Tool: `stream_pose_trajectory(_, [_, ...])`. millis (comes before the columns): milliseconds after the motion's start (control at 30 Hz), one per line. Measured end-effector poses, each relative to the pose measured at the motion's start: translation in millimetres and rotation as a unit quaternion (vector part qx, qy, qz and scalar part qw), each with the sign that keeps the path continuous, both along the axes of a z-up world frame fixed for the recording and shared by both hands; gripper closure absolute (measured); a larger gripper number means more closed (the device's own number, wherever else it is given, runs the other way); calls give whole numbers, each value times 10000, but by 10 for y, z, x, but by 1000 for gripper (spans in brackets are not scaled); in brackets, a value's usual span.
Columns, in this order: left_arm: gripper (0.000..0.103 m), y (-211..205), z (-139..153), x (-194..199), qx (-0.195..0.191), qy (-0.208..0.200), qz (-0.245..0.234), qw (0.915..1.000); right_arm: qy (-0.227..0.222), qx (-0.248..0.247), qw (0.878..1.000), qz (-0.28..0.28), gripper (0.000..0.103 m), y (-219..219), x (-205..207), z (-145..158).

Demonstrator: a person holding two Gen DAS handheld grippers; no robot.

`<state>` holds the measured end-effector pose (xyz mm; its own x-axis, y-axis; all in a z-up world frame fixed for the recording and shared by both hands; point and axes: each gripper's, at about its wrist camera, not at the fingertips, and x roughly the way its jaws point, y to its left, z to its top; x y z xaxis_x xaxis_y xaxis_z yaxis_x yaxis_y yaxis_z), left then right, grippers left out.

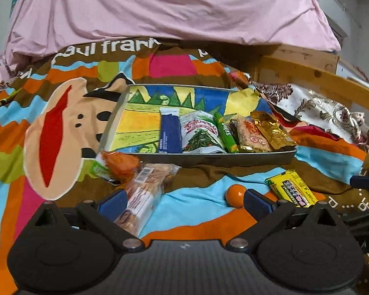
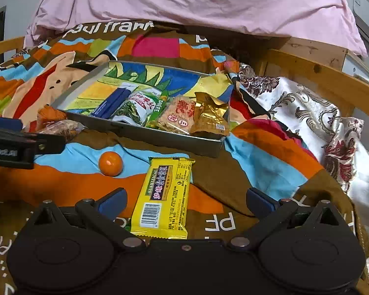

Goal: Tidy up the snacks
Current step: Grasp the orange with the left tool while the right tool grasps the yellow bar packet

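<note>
A metal tray (image 1: 216,158) (image 2: 145,132) with a colourful drawn lining lies on the bed and holds several snack packets in a row. My left gripper (image 1: 184,202) is open, its left finger beside a clear biscuit packet (image 1: 145,191). An orange-wrapped snack (image 1: 121,163) lies behind that packet, and a small orange ball (image 1: 235,195) (image 2: 110,163) lies near the right finger. My right gripper (image 2: 186,202) is open around the near end of a yellow snack packet (image 2: 164,196) (image 1: 291,190), which lies flat on the blanket.
A colourful cartoon blanket (image 1: 61,132) (image 2: 258,162) covers the bed. A pink quilt (image 1: 160,7) is piled behind. A patterned white cloth (image 2: 307,113) and a wooden bed rail (image 2: 319,73) lie to the right. The left gripper (image 2: 14,145) shows at the right wrist view's left edge.
</note>
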<state>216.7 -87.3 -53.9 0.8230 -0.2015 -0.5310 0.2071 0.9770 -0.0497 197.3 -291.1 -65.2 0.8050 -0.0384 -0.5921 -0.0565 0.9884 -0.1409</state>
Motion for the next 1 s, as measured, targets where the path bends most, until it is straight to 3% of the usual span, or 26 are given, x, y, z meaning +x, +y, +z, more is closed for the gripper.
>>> stream_pose_trajectory(233, [1,-133,-177,287,-32,238,-121,9996,262,2,9997,5,1,48,100,-177])
stream_pose_trajectory(467, [1,-297,-286,453,29,152,-575,9982,237,-133,9996,41,2,121,125,-253])
stream_pose_trajectory(600, [2,-395,-339,480,112,84,-862,9962,149,-217,9996,34,7,123,118,-248])
stream_pose_trajectory(767, [15,-487,-412,546,123,216,-1126,9933,59,-244,9997,71,17,107,119,-252])
stream_pose_trajectory(933, [35,-545,-473,576,170,293,-1235,9918,49,-252,9994,237,27,146,147,-270])
stream_pose_trajectory(1000, [37,-557,-501,583,219,328,-1201,9920,79,-183,9995,240,30,139,171,-272])
